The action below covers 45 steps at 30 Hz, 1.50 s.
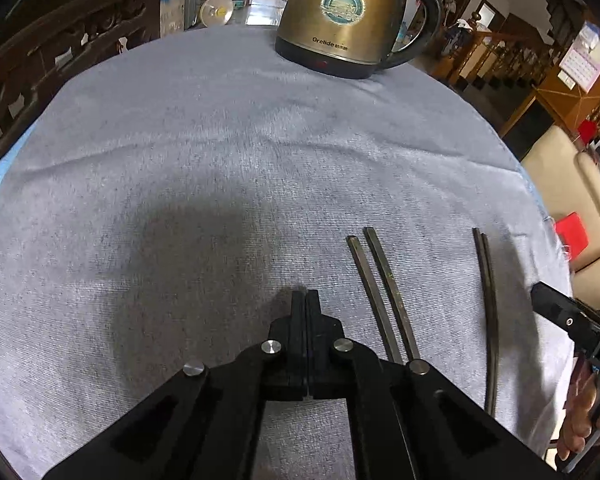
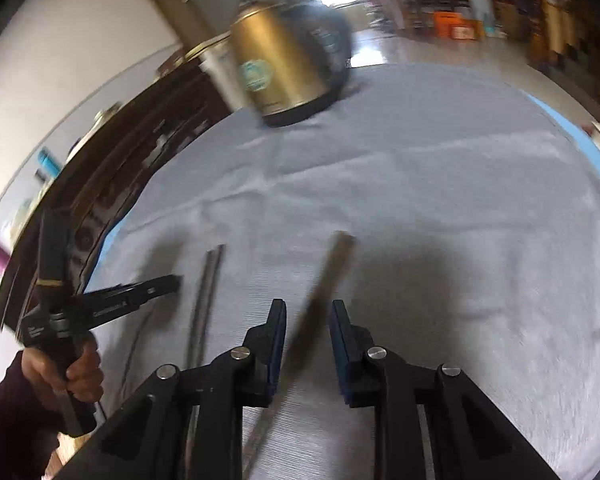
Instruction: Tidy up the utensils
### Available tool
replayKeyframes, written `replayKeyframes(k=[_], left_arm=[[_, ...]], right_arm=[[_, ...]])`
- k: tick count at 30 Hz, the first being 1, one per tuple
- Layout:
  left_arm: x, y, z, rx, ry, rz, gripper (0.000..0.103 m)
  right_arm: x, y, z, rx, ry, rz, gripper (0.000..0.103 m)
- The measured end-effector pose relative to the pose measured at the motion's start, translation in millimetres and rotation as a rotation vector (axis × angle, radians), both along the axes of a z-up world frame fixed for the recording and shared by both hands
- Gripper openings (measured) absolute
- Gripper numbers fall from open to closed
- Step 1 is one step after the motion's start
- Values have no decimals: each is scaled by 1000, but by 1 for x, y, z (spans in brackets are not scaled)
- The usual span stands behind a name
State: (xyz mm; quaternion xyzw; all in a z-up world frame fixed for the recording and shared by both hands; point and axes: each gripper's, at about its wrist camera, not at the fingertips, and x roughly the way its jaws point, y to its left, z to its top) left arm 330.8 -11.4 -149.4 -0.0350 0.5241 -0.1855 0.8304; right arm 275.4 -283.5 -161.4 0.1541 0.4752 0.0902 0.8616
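While the left tongs [image 1: 305, 294] sit pressed shut and empty, the right tongs [image 2: 308, 312] stand parted around a chopstick pair [image 2: 324, 280] on the counter [image 2: 440, 200].

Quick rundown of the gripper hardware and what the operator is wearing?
Left gripper: black plastic linkage arms with round silver pivot pins and narrow flat black fingers. Right gripper: same black build and silver pins, with blue pads inside its fingers. White lettering on both bodies, unreadable. The person's sleeve is dark purple.
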Motion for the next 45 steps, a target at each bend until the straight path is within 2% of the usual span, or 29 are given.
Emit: replayKeyframes(k=[2,7,9,12,17,20,22,25,28,30,36,37,38,39,40,41,43,45], left_arm=[[-2,2,1,-34,5,-3,0],[-2,-18,14,-86,-29,-35,1],[-1,-28,11,-49,-29,-54,1],[1,-36,1,-41,11,-60,3],[3,-38,-1,-85,35,-29,7],[0,-39,1,-61,15,-41,8],[2,-40,0,-53,29,-36,8],[2,-49,0,19,13,-71,10],[2,-46,0,44,31,-76,10],[1,-32,0,24,53,-54,8],[-4,14,-5,-101,108,20,8],[-5,18,-6,-113,109,35,8],[-5,21,-7,-121,111,45,8],[-6,22,-6,-130,114,53,8],[-6,23,-7,-138,121,61,8],[-6,22,-7,-140,126,66,9],[-5,20,-7,-129,130,72,9],[-4,15,-7,-118,134,82,10]], right_arm=[[11,17,1,-20,27,78,32],[24,38,-1,-34,44,135,33],[27,39,-3,-33,43,130,33],[27,37,-5,-17,43,109,33],[27,29,-10,-26,58,90,33],[28,27,-11,-24,63,85,33],[28,29,-11,-28,63,88,33],[30,33,-11,-39,68,92,33],[31,38,-10,-46,70,105,33],[32,42,-10,-51,79,128,33],[53,75,-19,-64,134,243,33],[58,83,-21,-68,149,262,33],[63,90,-23,-70,167,274,39],[68,96,-25,-77,181,282,45],[72,103,-27,-98,193,287,59],[76,109,-29,-134,201,290,64],[82,122,-32,-199,204,301,63],[84,131,-34,-267,199,309,52]])
